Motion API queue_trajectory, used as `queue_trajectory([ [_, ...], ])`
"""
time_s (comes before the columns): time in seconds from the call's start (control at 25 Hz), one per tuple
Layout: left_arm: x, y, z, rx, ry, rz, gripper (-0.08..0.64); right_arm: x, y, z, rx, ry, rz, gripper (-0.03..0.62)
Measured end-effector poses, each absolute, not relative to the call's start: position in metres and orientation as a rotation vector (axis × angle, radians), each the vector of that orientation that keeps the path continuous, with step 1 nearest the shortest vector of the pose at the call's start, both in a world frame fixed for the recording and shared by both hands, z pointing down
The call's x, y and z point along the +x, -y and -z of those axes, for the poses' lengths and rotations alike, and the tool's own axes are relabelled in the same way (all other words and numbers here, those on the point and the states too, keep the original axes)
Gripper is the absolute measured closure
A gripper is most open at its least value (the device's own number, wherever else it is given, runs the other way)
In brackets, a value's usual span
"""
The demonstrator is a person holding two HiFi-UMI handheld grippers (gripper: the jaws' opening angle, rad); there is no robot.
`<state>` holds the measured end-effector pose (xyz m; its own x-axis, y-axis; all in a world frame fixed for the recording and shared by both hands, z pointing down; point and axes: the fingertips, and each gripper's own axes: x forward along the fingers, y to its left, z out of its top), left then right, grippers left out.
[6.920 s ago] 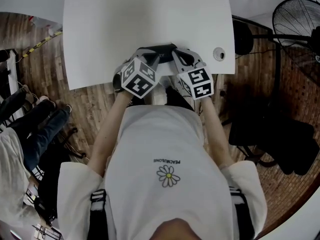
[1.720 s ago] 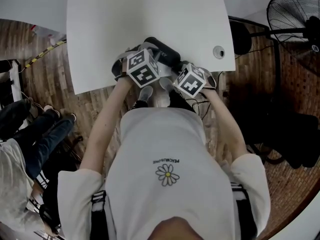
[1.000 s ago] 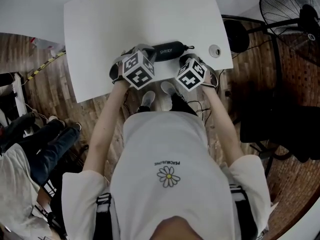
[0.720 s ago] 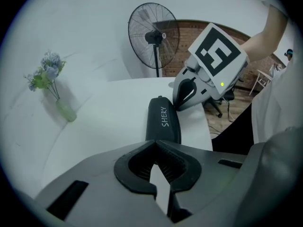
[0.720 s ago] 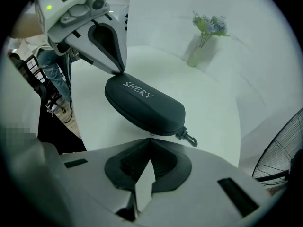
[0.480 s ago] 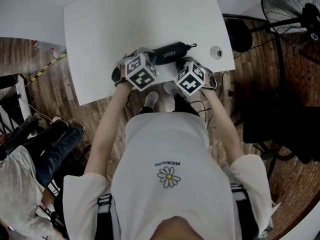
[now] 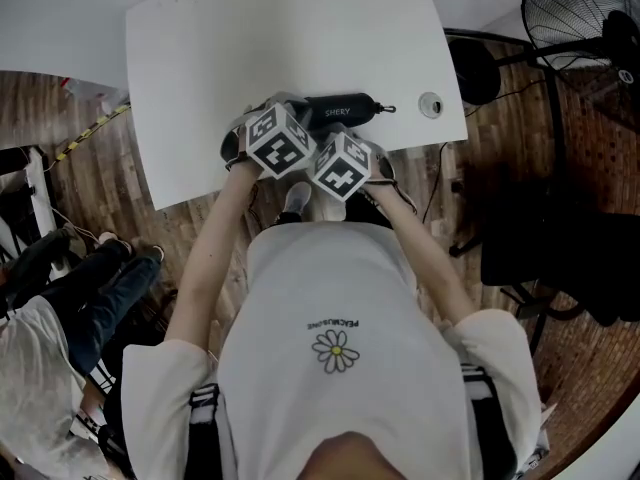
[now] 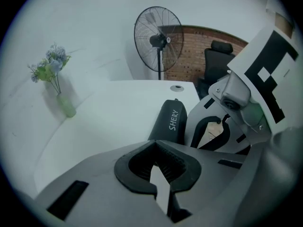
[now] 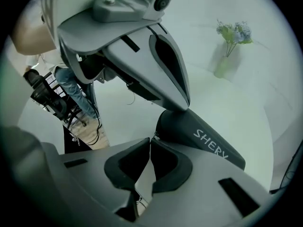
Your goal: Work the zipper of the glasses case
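Two tools crowd the near edge of the white desk (image 7: 300,28), and both are pinched fully together with nothing showing between their pads. The left hand-held gripper (image 8: 154,148) points down at the left end of the black glasses case (image 7: 337,111). Seen from the other tool, its tip appears to rest on the top of the case. The right hand-held gripper (image 9: 150,141) sits close beside it, with its closed tips right at the rounded near end of the case. Whether they touch the case or stop just short, I cannot tell.

The case lies lengthwise along the desk's front edge and looks closed. A small tab (image 7: 385,109) sticks out at its far right end, well away from both tools. It looks like the zipper pull, though it is too small to be sure.

To my eye the step in hand is getting a grip on that pull. Doing it well means keeping the left tool pressing the case down, because a light case on a smooth desk would likely skid. The right tool would have to part its jaws, reach along to the tab and close squarely on it. It should then draw low along the seam rather than lift.
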<state>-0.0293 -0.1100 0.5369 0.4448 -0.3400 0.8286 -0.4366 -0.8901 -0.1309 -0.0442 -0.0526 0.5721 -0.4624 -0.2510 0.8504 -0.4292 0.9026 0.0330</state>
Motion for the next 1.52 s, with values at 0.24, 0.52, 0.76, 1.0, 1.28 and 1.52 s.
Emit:
queue_trajectory([
  [0.24,-0.042,0.11,-0.528,2.602,0.692,-1.41,0.545,-0.055,0.034,-0.56,0.162,2.134,0.038,0.584],
  [0.52,-0.039,0.11,-0.512,2.71,0.679,-1.355,0.545,-0.032,0.05,-0.552,0.16,2.054,0.202,0.584],
  [0.76,-0.012,0.097,-0.525,2.786,0.553,-1.506,0.545,0.002,0.071,-0.568,0.252,1.946,0.23,0.584],
  [1.0,0.008,0.104,-0.529,2.797,0.489,-1.37,0.545,0.014,0.063,-0.58,0.258,1.947,0.134,0.584],
  [1.28,0.011,0.106,-0.528,2.81,0.516,-1.302,0.546,-0.021,0.027,-0.571,0.283,2.084,-0.062,0.584],
  [1.52,0.017,0.105,-0.528,2.853,0.477,-1.42,0.545,-0.032,0.03,-0.568,0.309,2.071,-0.039,0.584],
])
